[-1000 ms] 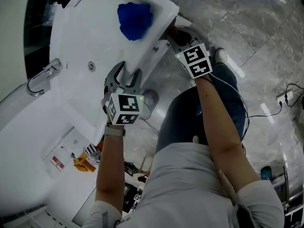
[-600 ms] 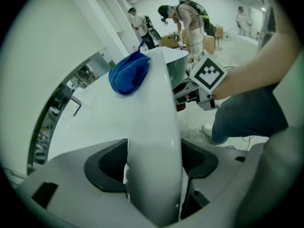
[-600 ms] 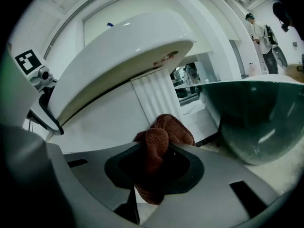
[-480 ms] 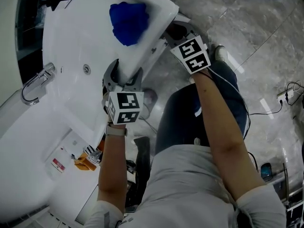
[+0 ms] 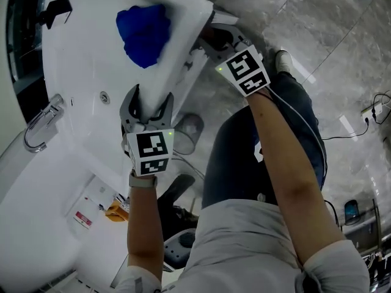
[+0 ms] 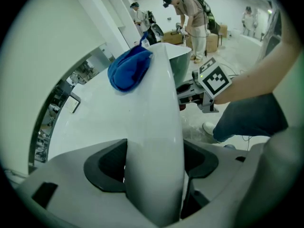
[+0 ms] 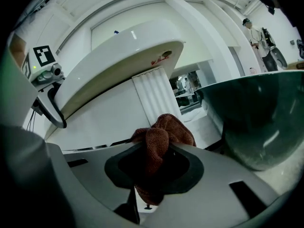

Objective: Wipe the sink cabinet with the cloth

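Note:
A white sink basin [image 5: 85,72] tops the sink cabinet, whose white front [image 7: 109,113] shows in the right gripper view. My right gripper [image 5: 214,41] reaches under the basin's edge and is shut on a brown cloth [image 7: 159,146] bunched between its jaws, close to the cabinet front. My left gripper [image 5: 148,99] straddles the basin's rim [image 6: 156,127]; its jaws have just been opening and stand wide, with the rim between them. A blue cloth [image 5: 143,32] lies on the basin's far corner, away from both grippers.
A chrome faucet [image 5: 40,124] stands at the basin's left and a black holder [image 5: 55,10] at the back. A dark green tub [image 7: 256,118] sits right of the cabinet. The person's legs stand on the marble floor [image 5: 342,35]. People stand in the background [image 6: 192,18].
The left gripper's jaws have spread wider and dropped a little over the basin's rim. The right gripper shifted slightly under the basin's edge, still holding the brown cloth.

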`<act>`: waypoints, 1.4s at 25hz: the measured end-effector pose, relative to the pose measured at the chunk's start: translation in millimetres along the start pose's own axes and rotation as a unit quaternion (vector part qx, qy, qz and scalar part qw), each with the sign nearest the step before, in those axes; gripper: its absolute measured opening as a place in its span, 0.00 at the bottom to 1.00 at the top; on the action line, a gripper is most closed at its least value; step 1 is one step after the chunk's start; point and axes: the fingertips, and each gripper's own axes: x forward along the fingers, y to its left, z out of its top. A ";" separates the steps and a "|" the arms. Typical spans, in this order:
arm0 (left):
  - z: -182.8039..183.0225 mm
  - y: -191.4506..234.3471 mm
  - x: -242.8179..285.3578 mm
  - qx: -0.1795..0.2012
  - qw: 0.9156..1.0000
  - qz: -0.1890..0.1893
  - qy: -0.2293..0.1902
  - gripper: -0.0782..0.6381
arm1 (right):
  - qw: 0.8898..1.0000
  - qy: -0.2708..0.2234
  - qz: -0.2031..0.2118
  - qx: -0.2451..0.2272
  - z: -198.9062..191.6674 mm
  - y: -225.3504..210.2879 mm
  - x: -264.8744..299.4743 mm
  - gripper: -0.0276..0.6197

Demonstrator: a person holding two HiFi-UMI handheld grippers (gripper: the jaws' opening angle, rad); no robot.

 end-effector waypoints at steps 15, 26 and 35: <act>-0.3 2.6 -0.6 0.004 1.000 0.009 0.006 0.54 | 0.998 0.067 0.003 0.001 -86.5 -19.1 30.8 0.19; 0.7 2.3 -0.9 0.003 1.000 0.009 0.005 0.54 | 0.987 0.159 -0.009 0.023 -164.8 -43.6 59.2 0.19; -0.7 1.5 -1.1 0.002 1.000 0.010 0.005 0.54 | 0.980 0.194 -0.027 0.039 -200.5 -52.2 69.6 0.19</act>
